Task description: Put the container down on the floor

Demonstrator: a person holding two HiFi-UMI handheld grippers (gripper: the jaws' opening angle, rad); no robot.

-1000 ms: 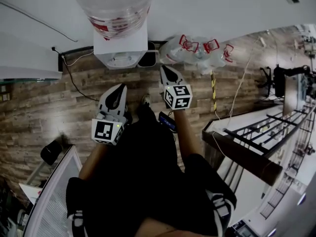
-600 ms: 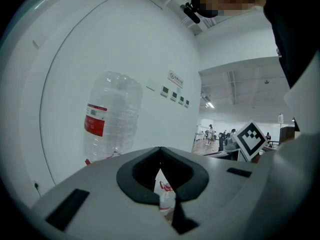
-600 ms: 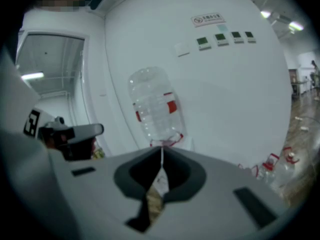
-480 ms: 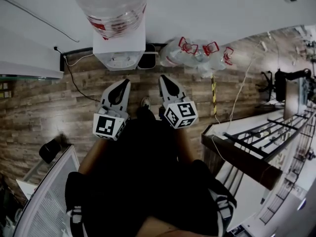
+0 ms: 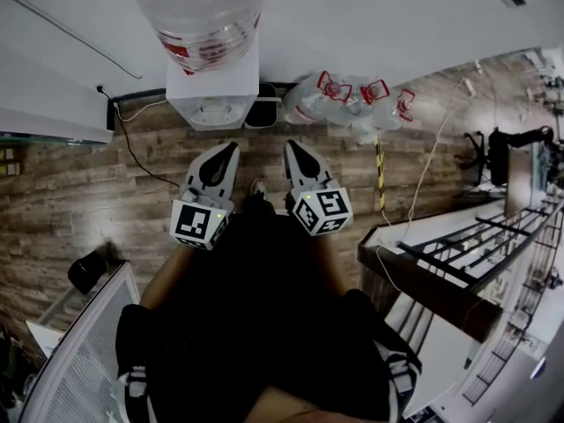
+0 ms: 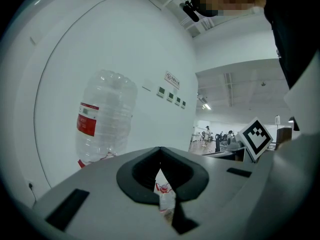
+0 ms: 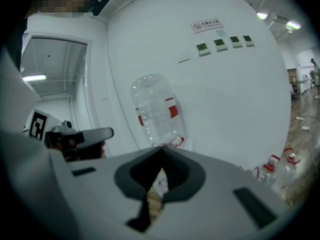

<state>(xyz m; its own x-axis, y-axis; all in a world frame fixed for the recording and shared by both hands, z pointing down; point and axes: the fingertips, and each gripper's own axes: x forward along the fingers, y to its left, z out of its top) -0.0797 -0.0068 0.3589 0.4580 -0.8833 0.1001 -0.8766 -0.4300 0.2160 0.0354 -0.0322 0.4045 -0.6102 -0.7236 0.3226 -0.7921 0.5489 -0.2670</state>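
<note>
A big clear water bottle (image 5: 199, 11) with a red label stands upside down on a white dispenser (image 5: 214, 95) against the wall. It also shows in the left gripper view (image 6: 102, 116) and the right gripper view (image 7: 157, 111). My left gripper (image 5: 231, 146) and right gripper (image 5: 289, 144) are held side by side in front of the person, pointing at the dispenser, a short way from it. Both are shut with nothing in them. Several empty bottles with red handles (image 5: 348, 95) lie on the wooden floor to the dispenser's right.
A black cable (image 5: 132, 148) runs along the floor left of the dispenser. A dark bin (image 5: 263, 104) stands beside it. A yellow-black strip (image 5: 382, 170) and a desk with a dark frame (image 5: 441, 267) lie to the right. A black object (image 5: 88, 271) sits at the left.
The right gripper has drawn back toward the person and now sits level with the left one. The left gripper edged slightly forward and to the right.
</note>
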